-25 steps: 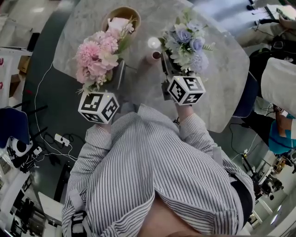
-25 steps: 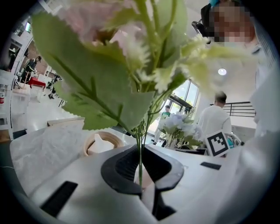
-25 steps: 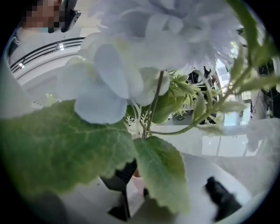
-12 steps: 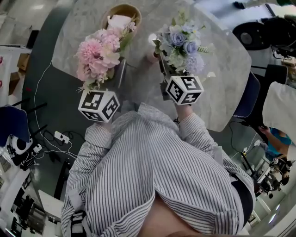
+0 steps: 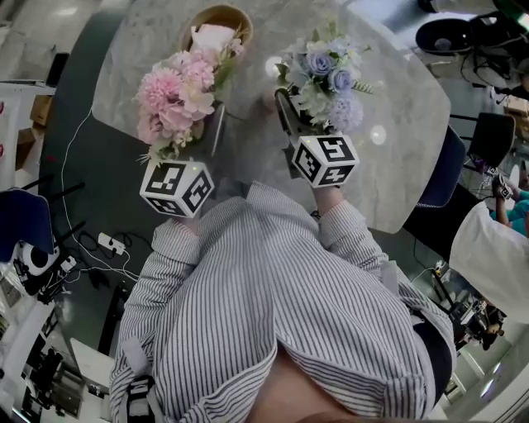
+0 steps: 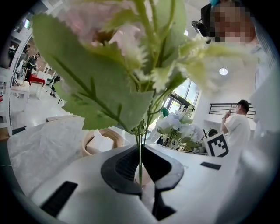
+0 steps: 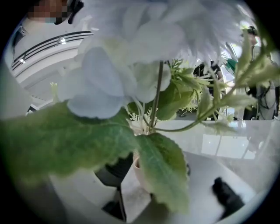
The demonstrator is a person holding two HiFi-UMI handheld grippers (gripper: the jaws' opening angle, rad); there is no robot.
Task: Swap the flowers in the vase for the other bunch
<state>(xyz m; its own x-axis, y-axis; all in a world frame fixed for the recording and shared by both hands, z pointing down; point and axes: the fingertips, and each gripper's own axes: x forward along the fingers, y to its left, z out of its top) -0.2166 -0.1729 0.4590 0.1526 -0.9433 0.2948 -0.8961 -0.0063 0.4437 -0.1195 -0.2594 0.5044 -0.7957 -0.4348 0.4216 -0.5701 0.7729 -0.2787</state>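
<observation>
My left gripper (image 5: 207,136) is shut on the thin green stem (image 6: 140,159) of the pink bunch (image 5: 173,99) and holds it upright over the table's near left edge. The blue bunch (image 5: 324,76) stands with its stems in a small pale vase (image 7: 142,173). My right gripper (image 7: 148,175) has just been opening: its jaws now stand apart on either side of the vase and stems, with no pad pressing on them. In the head view the blue flowers hide the vase, and my right gripper (image 5: 304,116) shows one dark finger (image 5: 285,107) swung out to the left.
A round wicker basket (image 5: 216,25) with something white inside sits at the table's far side, behind the pink bunch. The marble table (image 5: 397,149) ends just before my body. A chair (image 5: 446,165) stands at the right, cables lie on the floor at the left, and people stand beyond.
The right gripper's jaws have spread apart around the blue bunch, which shifted slightly left over the vase. The left gripper and the pink bunch have stayed put.
</observation>
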